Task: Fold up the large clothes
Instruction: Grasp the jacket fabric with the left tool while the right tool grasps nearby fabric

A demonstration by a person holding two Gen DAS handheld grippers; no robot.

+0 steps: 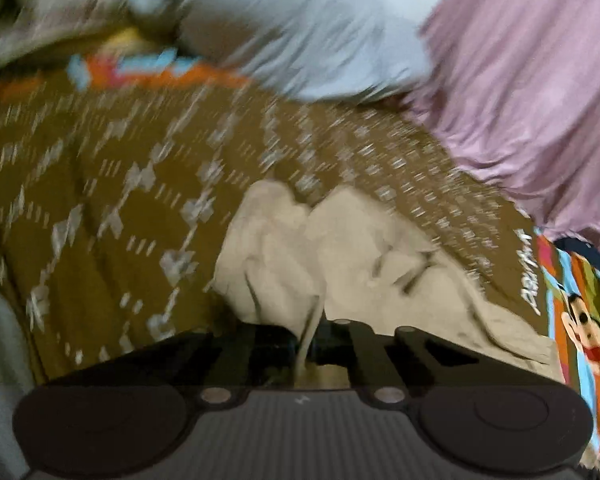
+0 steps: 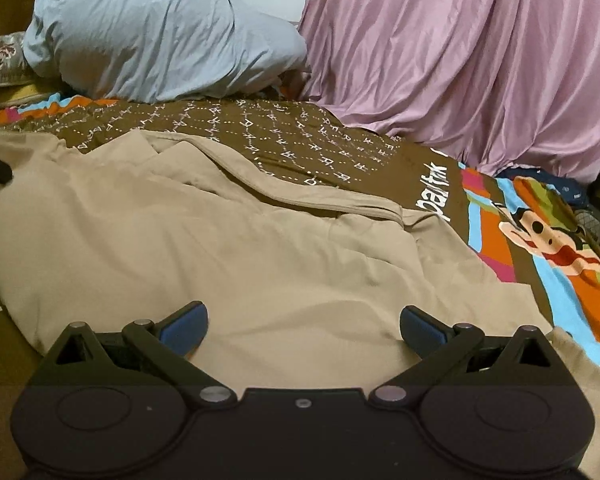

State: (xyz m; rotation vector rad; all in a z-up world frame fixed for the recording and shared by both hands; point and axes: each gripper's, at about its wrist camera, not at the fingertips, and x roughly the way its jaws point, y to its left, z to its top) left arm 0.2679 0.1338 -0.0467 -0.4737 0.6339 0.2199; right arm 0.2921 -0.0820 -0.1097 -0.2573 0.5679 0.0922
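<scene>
A large beige garment (image 2: 228,248) lies spread and creased on a brown patterned bedspread (image 2: 284,136). My right gripper (image 2: 303,330) is open just above its near part, blue fingertips (image 2: 182,328) wide apart and empty. In the blurred left wrist view, my left gripper (image 1: 306,340) is shut on a bunched fold of the same beige garment (image 1: 324,248), which piles up over the fingers and hides their tips.
A light blue pillow (image 2: 152,36) lies at the back of the bed. A pink draped cloth (image 2: 480,64) hangs at the right. The bedspread's colourful cartoon border (image 2: 540,236) runs along the right edge. A patterned cushion (image 2: 0,60) sits far left.
</scene>
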